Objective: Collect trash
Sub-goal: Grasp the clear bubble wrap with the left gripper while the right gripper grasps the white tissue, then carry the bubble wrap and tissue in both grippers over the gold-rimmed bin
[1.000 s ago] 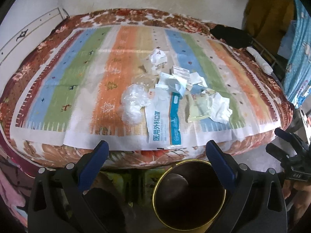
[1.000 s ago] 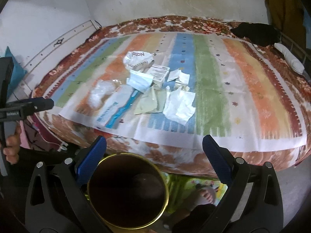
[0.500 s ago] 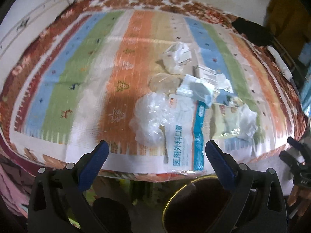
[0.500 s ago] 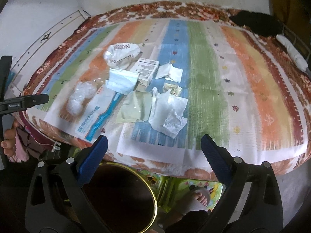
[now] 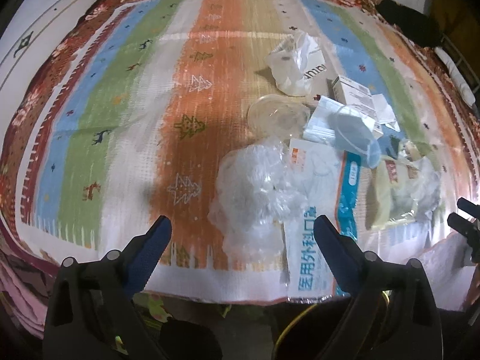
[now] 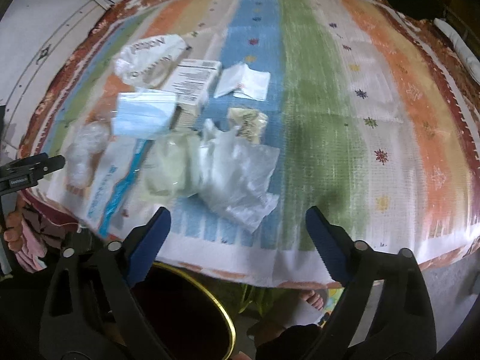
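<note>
Trash (image 6: pixel 180 138) lies heaped on the bed (image 6: pixel 330 120), above the bin (image 6: pixel 195 315); left tool (image 5: pixel 241 231) gapes empty over clear plastic (image 5: pixel 255 186); right tool (image 6: pixel 237 219), jaws just narrowing yet apart, empty, over a white bag (image 6: pixel 240 177).

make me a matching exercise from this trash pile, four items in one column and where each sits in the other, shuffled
Items:
1. white printed bag
2. blue face mask
3. crinkled clear plastic sheet
4. gold-rimmed bin

Places (right wrist view):
A. on the floor below the bed's near edge
B. far end of the pile, on the striped cover's orange band
C. nearest the open right tool, just ahead of its tips
D. between the white bag and the long white and blue packet

Pairs: 1-B, 2-D, 3-C, 4-A
</note>
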A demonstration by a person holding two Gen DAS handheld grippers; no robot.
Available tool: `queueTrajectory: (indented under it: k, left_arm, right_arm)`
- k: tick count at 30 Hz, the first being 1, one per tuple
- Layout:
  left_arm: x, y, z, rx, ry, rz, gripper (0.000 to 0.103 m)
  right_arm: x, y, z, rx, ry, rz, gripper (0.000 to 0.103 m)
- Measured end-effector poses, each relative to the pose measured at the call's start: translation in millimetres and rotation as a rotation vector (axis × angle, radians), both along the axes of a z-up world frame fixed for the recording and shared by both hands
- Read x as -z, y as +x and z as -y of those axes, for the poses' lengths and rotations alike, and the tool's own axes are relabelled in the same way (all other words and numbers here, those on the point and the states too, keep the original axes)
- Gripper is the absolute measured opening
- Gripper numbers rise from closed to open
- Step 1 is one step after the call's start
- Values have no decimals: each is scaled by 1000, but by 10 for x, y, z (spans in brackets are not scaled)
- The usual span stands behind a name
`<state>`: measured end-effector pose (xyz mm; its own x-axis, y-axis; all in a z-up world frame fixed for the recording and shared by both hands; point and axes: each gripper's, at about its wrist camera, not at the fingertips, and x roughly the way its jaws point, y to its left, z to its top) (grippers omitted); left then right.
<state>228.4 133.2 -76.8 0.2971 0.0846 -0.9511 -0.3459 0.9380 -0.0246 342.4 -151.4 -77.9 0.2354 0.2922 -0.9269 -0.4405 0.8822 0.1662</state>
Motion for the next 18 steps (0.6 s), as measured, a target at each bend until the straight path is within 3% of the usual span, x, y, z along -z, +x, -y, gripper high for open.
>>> queueTrajectory:
  k: [8, 14, 16, 18]
  left_arm:
    - [189, 188, 58, 53, 17, -40, 83]
    - [291, 244, 67, 72, -8, -62, 61]
    - [280, 248, 68, 77, -11, -52, 48]
    - [264, 244, 62, 74, -27, -48, 43]
  right_arm:
    - [266, 310, -71, 4, -4, -84, 71]
    - [451, 368, -204, -36, -45, -124, 37]
    - [442, 353, -234, -47, -39, -125, 22]
    - [424, 337, -242, -52, -32, -125, 16]
